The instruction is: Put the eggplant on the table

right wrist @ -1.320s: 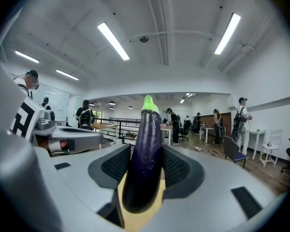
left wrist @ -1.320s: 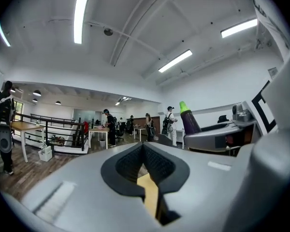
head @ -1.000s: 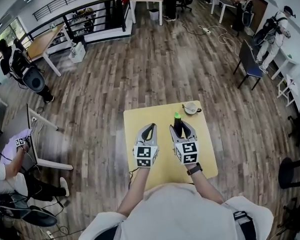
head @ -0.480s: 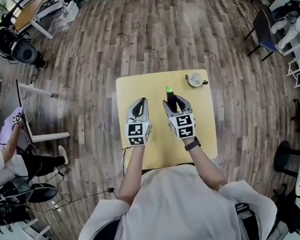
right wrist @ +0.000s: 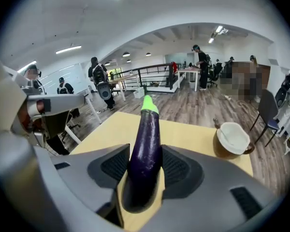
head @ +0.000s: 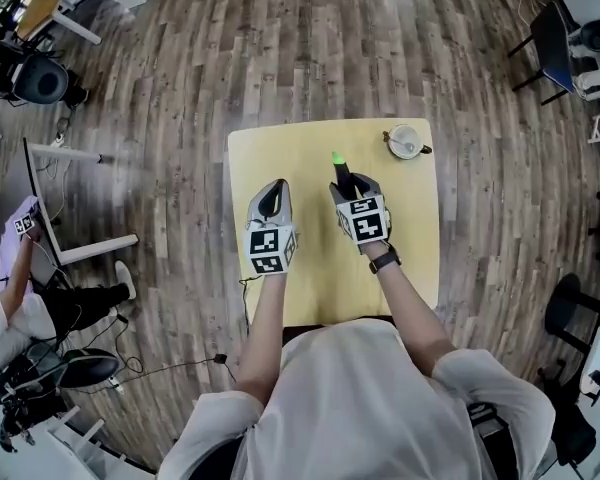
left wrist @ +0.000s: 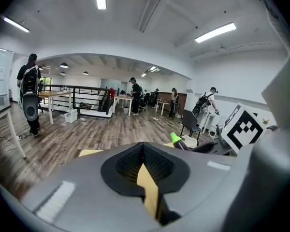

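Head view — right tool (head: 346,182) gripping eggplant (head: 338,165), left tool (head: 273,189) closed, cup (head: 405,141) beyond

- eggplant (right wrist: 145,146): glossy dark purple, bright green cap
- table (head: 290,153): pale yellow
- floor (head: 280,48): grey-brown wood-grain planks
- cup (right wrist: 232,138): white inside, brown outside

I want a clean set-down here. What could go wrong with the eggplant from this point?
1. The eggplant is round and glossy and sticks far out past the jaws of the right gripper. If it is released before it rests on the table, it may roll.
2. The cup stands ahead and to the right. A set-down too far that way could knock it.
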Action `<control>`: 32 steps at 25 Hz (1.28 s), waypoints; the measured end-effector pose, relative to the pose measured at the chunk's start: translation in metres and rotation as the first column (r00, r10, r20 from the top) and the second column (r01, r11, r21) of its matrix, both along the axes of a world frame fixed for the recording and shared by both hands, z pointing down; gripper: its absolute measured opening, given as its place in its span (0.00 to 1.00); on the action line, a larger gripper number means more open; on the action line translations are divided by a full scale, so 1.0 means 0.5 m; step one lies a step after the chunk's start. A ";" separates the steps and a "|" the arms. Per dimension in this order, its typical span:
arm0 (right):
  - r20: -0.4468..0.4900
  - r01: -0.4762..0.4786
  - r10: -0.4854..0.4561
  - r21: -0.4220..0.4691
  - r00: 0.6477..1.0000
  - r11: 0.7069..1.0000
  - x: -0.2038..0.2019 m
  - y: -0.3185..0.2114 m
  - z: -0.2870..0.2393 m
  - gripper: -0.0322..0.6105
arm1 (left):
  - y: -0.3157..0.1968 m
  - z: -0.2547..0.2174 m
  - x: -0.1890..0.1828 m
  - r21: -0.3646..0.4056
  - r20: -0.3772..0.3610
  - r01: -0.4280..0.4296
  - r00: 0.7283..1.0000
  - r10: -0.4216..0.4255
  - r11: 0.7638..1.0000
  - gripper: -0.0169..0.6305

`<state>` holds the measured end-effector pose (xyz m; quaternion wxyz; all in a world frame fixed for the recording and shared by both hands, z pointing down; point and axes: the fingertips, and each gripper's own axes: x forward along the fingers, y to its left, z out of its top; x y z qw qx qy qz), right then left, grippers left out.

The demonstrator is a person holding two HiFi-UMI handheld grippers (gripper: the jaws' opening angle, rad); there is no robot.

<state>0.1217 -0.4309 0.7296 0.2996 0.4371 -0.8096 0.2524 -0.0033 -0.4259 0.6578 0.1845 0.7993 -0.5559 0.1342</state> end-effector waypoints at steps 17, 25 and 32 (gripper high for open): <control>-0.135 0.033 -0.061 -0.202 0.989 0.979 0.006 0.034 0.194 0.36 | 0.022 0.080 0.020 -0.079 0.017 -0.041 0.999 0.042 0.996 0.03; -0.139 0.018 -0.043 -0.174 0.989 0.985 -0.001 0.037 0.193 0.42 | 0.047 0.078 0.001 -0.082 0.009 -0.037 0.999 0.038 0.996 0.03; -0.130 -0.038 0.025 -0.104 0.991 0.994 -0.006 0.033 0.129 0.44 | 0.061 0.050 -0.030 -0.063 0.002 -0.011 1.000 0.011 0.998 0.03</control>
